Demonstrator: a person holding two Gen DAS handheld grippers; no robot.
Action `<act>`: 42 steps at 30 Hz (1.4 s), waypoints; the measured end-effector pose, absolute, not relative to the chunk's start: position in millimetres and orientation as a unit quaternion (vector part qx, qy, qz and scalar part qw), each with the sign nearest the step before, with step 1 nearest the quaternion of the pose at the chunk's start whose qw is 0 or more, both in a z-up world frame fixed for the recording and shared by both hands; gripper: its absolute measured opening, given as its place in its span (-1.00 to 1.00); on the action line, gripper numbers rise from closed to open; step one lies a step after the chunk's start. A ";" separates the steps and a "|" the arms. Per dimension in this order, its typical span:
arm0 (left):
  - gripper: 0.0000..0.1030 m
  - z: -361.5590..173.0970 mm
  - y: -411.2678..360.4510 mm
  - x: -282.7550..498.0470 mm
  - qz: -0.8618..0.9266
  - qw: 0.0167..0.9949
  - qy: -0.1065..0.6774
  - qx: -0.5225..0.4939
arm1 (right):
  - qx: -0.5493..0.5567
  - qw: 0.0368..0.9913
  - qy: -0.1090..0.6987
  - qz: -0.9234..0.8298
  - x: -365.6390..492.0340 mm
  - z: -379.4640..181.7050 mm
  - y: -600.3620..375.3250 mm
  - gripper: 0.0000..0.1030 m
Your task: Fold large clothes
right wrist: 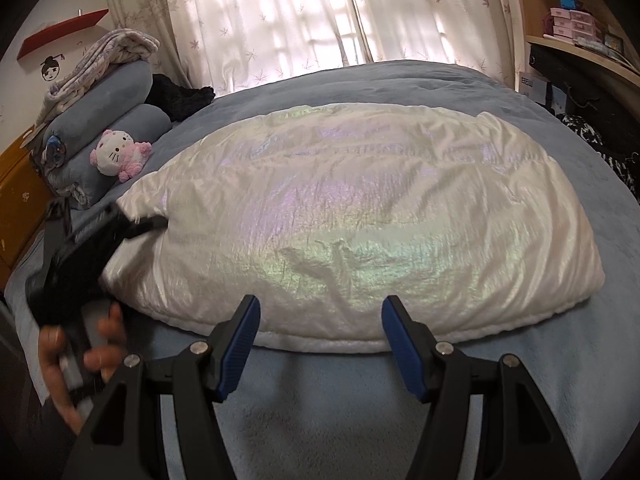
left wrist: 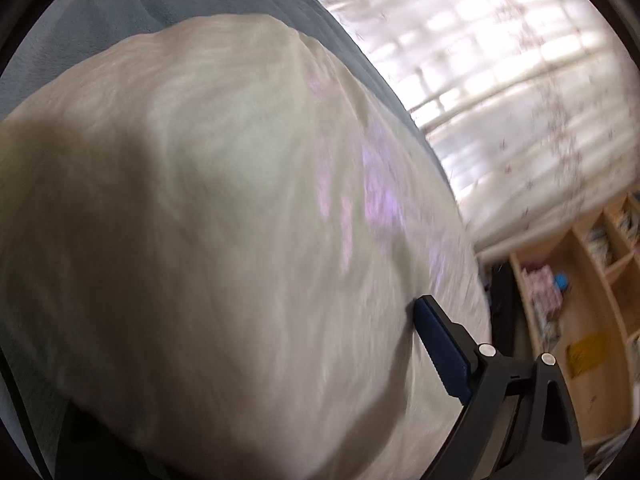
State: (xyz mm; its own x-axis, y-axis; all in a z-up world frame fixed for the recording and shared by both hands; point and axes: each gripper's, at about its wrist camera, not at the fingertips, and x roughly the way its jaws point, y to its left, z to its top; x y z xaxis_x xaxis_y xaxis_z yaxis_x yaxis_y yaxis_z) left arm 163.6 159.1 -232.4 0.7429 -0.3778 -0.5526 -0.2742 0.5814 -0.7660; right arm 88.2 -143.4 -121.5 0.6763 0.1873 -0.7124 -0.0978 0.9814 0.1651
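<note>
A large white, shimmering padded coat (right wrist: 360, 208) lies spread across the blue-grey bed cover (right wrist: 360, 400). My right gripper (right wrist: 322, 318) stands open just in front of the coat's near hem, with nothing between its blue pads (right wrist: 240, 344). A hand (right wrist: 80, 364) holds my left gripper (right wrist: 146, 224) at the coat's left end. In the blurred left wrist view the coat (left wrist: 240, 220) fills the space between the wide jaws of the left gripper (left wrist: 248, 360). Only one blue pad (left wrist: 440, 348) shows there, at the cloth's edge; the other finger is hidden under the cloth.
Rolled blue blankets (right wrist: 116, 128), a folded patterned throw (right wrist: 104, 56) and a white-and-pink plush toy (right wrist: 116, 154) sit at the bed's left end, with a black garment (right wrist: 180, 96) behind them. A curtain (right wrist: 300, 12) hangs beyond the bed. Wooden shelves (right wrist: 576, 28) stand at right.
</note>
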 end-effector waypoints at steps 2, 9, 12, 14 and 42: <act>0.79 -234.1 161.6 171.6 -0.028 0.809 0.350 -0.472 | 0.057 0.913 0.395 0.084 89.8 -121.2 -141.5 0.23; 0.19 -236.7 141.5 175.2 -0.021 0.848 0.316 -0.426 | 0.047 0.916 0.384 0.106 107.7 -110.6 -129.9 0.15; -0.25 -225.7 134.7 172.9 -0.027 0.870 0.302 -0.389 | 0.042 0.921 0.373 0.103 135.1 -97.8 -126.6 -0.30; -0.39 -215.3 124.3 173.6 -0.020 0.889 0.293 -0.351 | 0.033 0.929 0.359 0.089 155.7 -88.9 -124.3 -0.68; 0.03 -195.1 143.4 151.7 -0.041 0.907 0.296 -0.295 | -0.018 0.920 0.390 0.042 305.4 -175.7 -100.3 -0.71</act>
State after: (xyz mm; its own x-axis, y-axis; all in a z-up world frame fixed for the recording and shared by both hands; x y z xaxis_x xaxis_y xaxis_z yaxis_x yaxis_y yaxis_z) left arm 151.7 143.4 -195.1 0.8210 -0.2496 -0.5135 -0.1005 0.8222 -0.5603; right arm 305.4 -100.3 -175.7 0.6930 0.0634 -0.7182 -0.0915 0.9958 -0.0004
